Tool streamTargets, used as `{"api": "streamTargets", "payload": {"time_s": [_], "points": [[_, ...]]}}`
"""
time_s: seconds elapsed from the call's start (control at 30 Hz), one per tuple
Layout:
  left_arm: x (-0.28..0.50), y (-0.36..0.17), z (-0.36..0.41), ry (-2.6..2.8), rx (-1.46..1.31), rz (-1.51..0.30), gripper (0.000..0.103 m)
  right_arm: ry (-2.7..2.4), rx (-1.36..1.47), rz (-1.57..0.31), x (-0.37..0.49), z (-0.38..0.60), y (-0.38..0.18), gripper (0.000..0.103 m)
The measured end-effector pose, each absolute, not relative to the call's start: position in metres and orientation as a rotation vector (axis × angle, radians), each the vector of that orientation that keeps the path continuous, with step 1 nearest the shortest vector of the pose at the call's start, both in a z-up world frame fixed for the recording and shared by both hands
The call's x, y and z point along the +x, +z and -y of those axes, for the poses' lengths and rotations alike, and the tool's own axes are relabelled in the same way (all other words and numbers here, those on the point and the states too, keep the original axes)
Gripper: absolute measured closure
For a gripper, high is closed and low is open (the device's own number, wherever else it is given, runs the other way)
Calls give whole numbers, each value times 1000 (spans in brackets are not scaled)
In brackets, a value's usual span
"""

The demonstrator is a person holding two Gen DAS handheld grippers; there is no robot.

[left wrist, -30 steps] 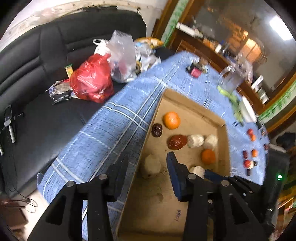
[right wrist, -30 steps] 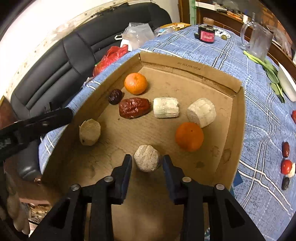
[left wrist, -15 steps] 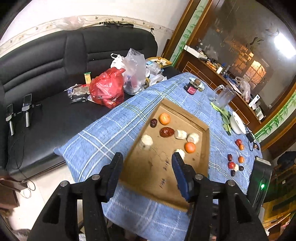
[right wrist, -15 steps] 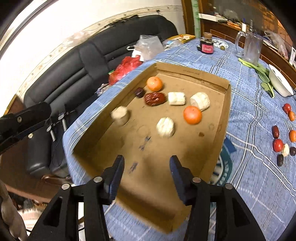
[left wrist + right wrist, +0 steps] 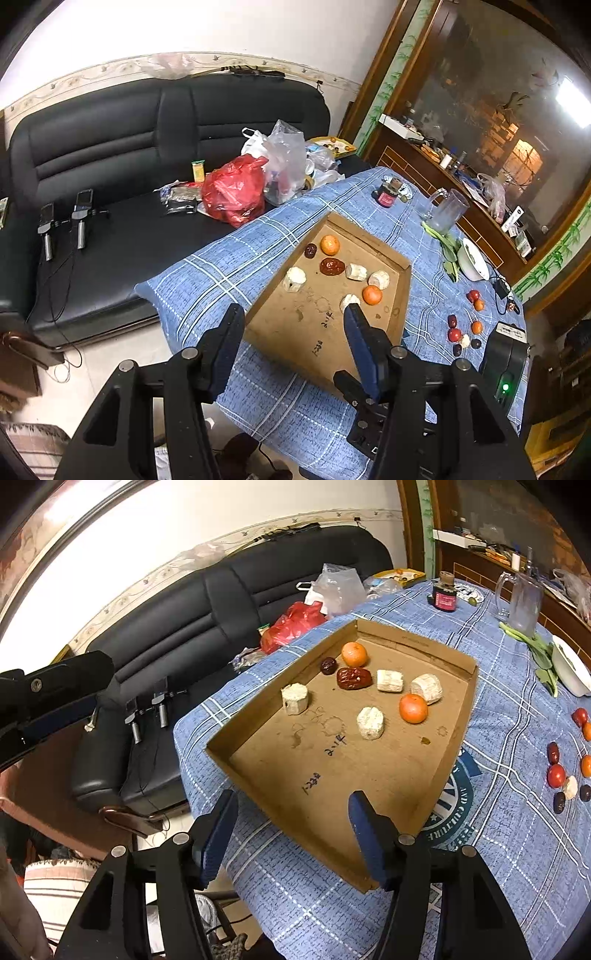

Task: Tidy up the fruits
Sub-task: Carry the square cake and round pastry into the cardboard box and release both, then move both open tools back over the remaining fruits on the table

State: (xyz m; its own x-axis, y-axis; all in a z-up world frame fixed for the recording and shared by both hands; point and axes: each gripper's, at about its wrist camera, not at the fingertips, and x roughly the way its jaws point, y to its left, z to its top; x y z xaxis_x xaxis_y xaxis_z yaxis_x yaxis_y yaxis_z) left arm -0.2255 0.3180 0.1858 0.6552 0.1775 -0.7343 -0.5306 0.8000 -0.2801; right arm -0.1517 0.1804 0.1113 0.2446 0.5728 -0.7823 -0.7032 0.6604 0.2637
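Fruits lie in a shallow cardboard tray [image 5: 373,775] on a table covered with a blue plaid cloth [image 5: 509,834]. Nearest, the right gripper [image 5: 290,825] hangs above the tray's near edge with its blue-padded fingers spread wide and nothing between them; the left gripper [image 5: 293,334] is likewise spread and empty, above the tray's near left corner. Handwritten dark marks sit on the tray floor, too small to read with confidence. A round printed emblem [image 5: 448,805] on the cloth peeks from under the tray's right wall, its curved lettering partly hidden. Inside the tray, a pale chalky cylinder [image 5: 370,722] stands just left of a smooth orange [image 5: 413,708]; another pale cylinder [image 5: 294,699] stands apart to the left. Farther in come a wrinkled red date [image 5: 354,678], two more pale chunks [image 5: 389,681], a small dark fruit [image 5: 328,665] and a second orange [image 5: 354,654]. On the cloth to the right lies a loose cluster of small red, orange and dark fruits [image 5: 567,768]. Beyond stand a dark jar with a pink label [image 5: 444,597], a clear glass mug [image 5: 521,603] and a white bowl [image 5: 570,670]. A black leather sofa [image 5: 122,147] holds a red plastic bag [image 5: 232,194].
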Motion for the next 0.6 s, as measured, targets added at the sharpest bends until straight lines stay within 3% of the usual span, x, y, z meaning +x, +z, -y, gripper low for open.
{"api": "streamTargets", "payload": {"time_s": [0.6], "points": [[-150, 143, -276, 277, -498, -902, 48, 734, -78, -1066, -110, -129, 81, 36]]}}
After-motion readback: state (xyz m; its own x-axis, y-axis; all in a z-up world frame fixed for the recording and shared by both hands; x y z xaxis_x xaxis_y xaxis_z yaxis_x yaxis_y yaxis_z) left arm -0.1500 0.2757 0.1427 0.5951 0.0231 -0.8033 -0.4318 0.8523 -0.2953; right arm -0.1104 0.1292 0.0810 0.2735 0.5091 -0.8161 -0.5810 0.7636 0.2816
